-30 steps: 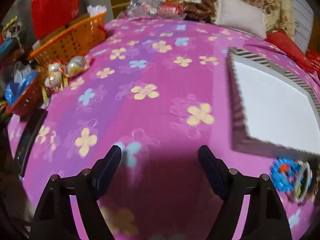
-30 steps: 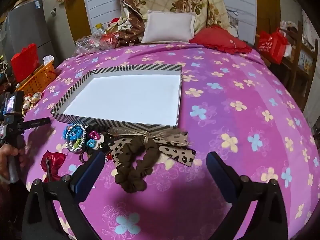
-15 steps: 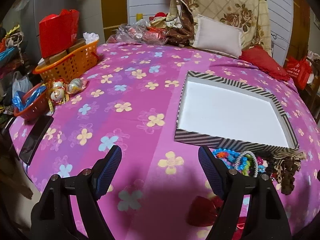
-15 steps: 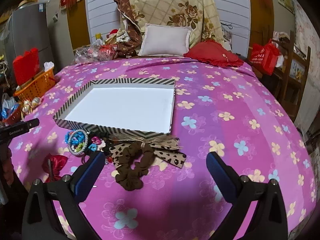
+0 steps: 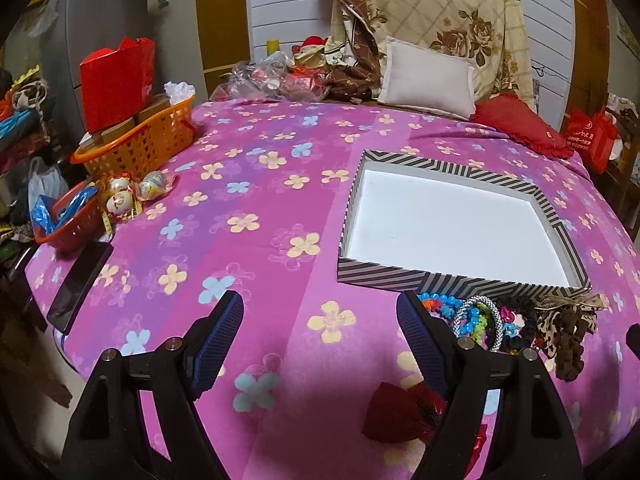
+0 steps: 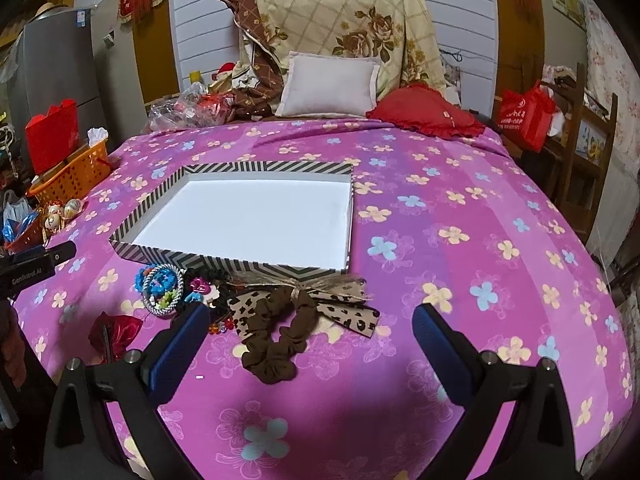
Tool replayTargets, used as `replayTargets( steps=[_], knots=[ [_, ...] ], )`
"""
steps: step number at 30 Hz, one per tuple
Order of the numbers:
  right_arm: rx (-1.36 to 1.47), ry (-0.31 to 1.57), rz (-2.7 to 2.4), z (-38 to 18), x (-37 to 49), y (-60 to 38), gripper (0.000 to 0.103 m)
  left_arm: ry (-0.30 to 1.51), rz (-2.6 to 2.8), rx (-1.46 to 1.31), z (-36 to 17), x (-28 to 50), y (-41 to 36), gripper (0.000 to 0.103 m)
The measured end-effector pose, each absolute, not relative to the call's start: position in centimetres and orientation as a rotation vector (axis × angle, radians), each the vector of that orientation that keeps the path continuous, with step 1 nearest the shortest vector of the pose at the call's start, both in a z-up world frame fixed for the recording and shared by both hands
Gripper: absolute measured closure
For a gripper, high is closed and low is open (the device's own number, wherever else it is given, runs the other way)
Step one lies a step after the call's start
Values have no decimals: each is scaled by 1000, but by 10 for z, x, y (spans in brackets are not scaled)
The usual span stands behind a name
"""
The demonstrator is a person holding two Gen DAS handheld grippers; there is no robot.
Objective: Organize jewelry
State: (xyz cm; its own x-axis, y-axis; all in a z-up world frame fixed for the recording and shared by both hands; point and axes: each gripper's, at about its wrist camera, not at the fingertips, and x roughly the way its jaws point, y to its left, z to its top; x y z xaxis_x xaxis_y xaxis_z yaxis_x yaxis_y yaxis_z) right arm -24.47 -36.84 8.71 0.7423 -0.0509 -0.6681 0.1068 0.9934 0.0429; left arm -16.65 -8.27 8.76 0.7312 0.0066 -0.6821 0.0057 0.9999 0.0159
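A shallow striped box (image 5: 460,284) (image 6: 224,264) with a white, empty inside lies on the pink flowered bedspread. Along its near side lies a heap: beaded bracelets (image 5: 476,320) (image 6: 162,288), a brown scrunchie (image 6: 276,344) (image 5: 568,340), a leopard-print bow (image 6: 344,312) and a red fabric piece (image 5: 396,412) (image 6: 114,330). My left gripper (image 5: 320,328) is open and empty, above the bedspread left of the heap. My right gripper (image 6: 312,336) is open and empty, above and just short of the scrunchie. The left gripper also shows at the left edge of the right wrist view (image 6: 36,264).
An orange basket (image 5: 140,148) with a red bag, wrapped eggs (image 5: 136,192), a red bowl (image 5: 68,224) and a dark phone (image 5: 78,280) sit at the bed's left edge. Pillows (image 6: 332,88) and clutter lie at the back. A wooden chair (image 6: 580,140) stands right.
My left gripper has pulled back, risen and turned right, so the box and heap came into view. My right gripper has risen slightly. Both stay open.
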Motion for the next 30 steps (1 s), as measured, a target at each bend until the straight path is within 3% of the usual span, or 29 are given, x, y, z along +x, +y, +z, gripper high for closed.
replayTargets(
  steps=[30],
  knots=[
    [29,816,-115,69,-238,-359,0,802,-87,-7,76,-171,-94,46]
  ],
)
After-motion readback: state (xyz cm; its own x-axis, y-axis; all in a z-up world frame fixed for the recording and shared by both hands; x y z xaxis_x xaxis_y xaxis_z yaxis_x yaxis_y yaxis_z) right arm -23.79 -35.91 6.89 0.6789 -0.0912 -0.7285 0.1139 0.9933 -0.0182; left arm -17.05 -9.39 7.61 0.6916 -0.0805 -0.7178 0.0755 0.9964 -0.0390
